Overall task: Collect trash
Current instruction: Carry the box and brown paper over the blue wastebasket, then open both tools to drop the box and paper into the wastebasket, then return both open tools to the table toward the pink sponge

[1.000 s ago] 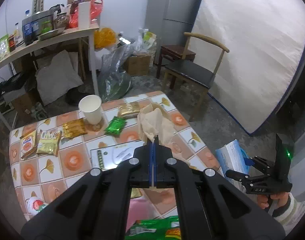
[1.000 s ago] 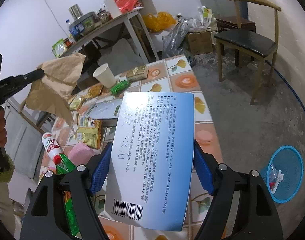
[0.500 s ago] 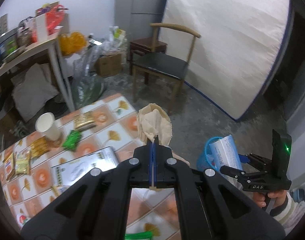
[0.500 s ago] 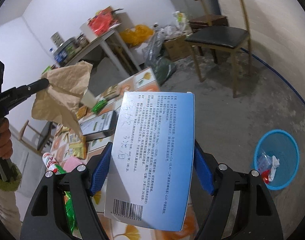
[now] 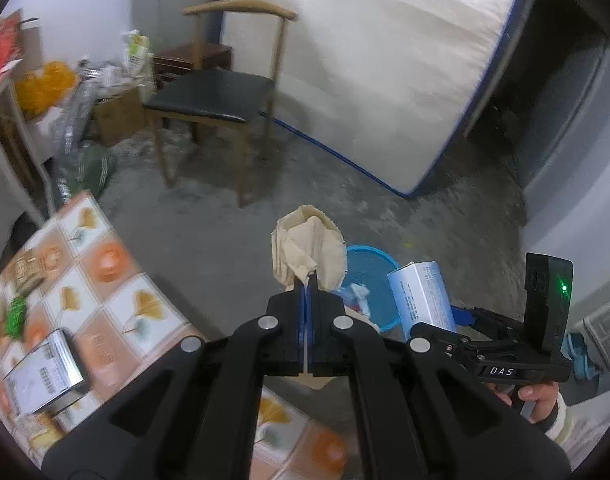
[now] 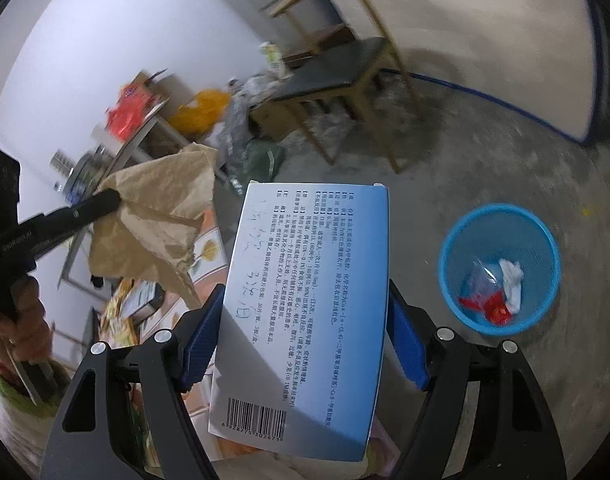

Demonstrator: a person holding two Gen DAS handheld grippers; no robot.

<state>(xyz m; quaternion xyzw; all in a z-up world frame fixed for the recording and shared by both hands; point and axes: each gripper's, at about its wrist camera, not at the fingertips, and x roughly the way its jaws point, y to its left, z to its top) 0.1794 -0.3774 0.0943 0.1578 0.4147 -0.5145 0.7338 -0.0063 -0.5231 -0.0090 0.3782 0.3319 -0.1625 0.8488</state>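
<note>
Bare concrete floor carries the round blue plastic mesh bin (image 6: pixel 500 263) beyond the tiled table's edge (image 5: pixel 153 280); the left gripper (image 5: pixel 307 288), fully closed on crumpled brown paper (image 5: pixel 309 250), and the right gripper (image 6: pixel 301 336), spread wide clamping a flat blue-white cardboard box (image 6: pixel 305 280), risk overshooting if released short of the rim.

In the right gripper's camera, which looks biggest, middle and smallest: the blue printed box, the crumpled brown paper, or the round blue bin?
1. Blue printed cardboard box, though it is nearest the camera.
2. Crumpled brown paper.
3. Round blue plastic bin; these last two look nearly alike, so that order is unsure.
</note>
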